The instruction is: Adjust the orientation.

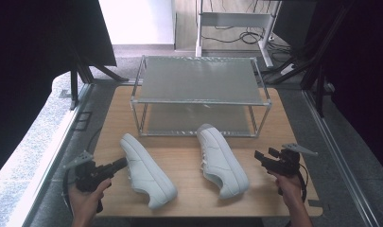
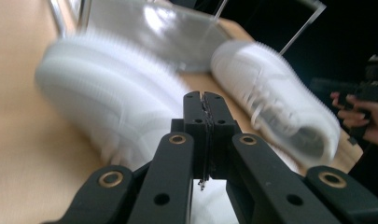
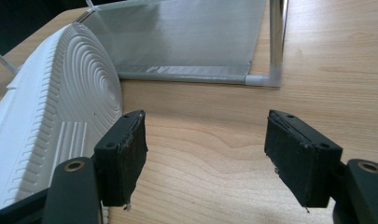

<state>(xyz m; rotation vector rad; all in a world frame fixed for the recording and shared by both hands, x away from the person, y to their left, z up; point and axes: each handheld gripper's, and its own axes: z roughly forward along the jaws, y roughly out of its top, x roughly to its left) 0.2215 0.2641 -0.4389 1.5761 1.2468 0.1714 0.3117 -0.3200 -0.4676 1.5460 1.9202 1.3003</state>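
Note:
Two white sneakers lie on their sides on the wooden table [image 1: 179, 158]. The left sneaker [image 1: 146, 172] turns its ridged sole toward my left gripper [image 1: 123, 162], whose tips sit right at that sole. In the left gripper view the jaws [image 2: 205, 99] are pressed together with nothing between them, and the sole [image 2: 107, 102] is blurred just ahead. The right sneaker [image 1: 222, 161] shows its laced upper [image 2: 275, 102] there. My right gripper [image 1: 265, 154] stands open a short way right of it. Between its spread jaws [image 3: 205, 144] is bare wood, and the sole [image 3: 60, 116] is at their left.
A two-level metal rack [image 1: 201, 78] with frosted shelves stands at the back of the table; its lower shelf [image 3: 186, 37] is close ahead of the right gripper. The table edges drop to a grey floor on both sides. Dark curtains and frame struts flank the table.

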